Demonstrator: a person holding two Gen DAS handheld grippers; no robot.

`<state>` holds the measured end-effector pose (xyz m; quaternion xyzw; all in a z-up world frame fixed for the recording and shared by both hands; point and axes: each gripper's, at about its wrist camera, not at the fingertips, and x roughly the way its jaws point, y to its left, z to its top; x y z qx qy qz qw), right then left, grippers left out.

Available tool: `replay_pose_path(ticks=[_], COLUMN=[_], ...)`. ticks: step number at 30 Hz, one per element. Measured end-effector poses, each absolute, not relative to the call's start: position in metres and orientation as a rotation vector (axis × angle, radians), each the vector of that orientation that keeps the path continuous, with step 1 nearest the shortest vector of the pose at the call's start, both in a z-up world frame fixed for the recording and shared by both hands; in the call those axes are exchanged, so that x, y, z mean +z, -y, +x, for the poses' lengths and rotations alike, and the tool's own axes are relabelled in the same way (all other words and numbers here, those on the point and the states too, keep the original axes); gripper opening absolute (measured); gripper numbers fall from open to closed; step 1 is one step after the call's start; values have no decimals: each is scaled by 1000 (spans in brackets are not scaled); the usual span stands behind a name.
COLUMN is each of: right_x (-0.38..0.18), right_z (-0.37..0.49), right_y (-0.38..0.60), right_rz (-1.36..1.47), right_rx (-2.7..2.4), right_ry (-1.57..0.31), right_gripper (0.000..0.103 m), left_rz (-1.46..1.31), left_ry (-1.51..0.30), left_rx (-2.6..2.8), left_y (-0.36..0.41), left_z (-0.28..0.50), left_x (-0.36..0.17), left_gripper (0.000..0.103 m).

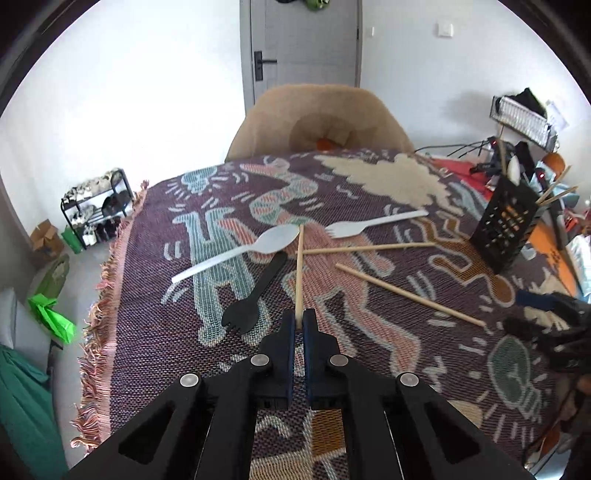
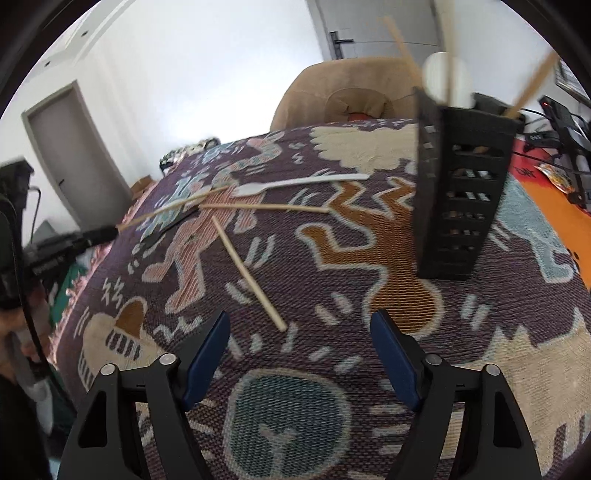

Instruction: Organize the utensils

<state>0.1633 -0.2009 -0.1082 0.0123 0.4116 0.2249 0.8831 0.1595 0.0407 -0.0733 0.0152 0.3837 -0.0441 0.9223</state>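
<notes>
Left gripper (image 1: 299,321) jaws clamped on chopstick (image 1: 300,273) beside black fork (image 1: 255,295), spoon (image 1: 240,251); right gripper (image 2: 299,350) jaws apart, near chopstick (image 2: 247,273), before caddy (image 2: 461,192).

A lived-in home is shown here, most likely a multi-purpose room. A table is covered by a woven purple throw with cartoon figures and a fringed edge (image 1: 122,280), and a tan upholstered chair (image 1: 317,118) is pushed up to its far side. Behind that, a grey panelled door with a black lever handle (image 1: 295,51) is set in a plain white wall (image 1: 147,110), with a white wall switch (image 1: 443,28) beside it. A black metal shoe rack filled with shoes (image 1: 96,208) is seen on the floor at left, near a small cardboard box (image 1: 46,236) and bright green bags (image 1: 51,314). Tangled black cables and small electronics (image 1: 491,162) are piled at right.
</notes>
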Motion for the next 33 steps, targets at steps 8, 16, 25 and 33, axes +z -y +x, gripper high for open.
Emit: replay_pose_path(ticks=[8,16,25,33], right_x=[-125,-125,-104,-64], right_z=[170,171,153,142], right_y=[187,179,183,208], right_rz=[-18,-71,-59,37], right_rx=[471,504,591,605], right_ry=[-906,-900,-833,-730], right_gripper=[58,24,6,6], left_rz=[3,-23,-13,2], left_ry=[-724,-669,-639,-598], left_rx=[-115,-129,-134,-146], left_y=[-45,-47,-37,-24], left_z=[141,131,127,120], left_x=[-50,-30,-14,6], left_gripper=[4,3,3,3])
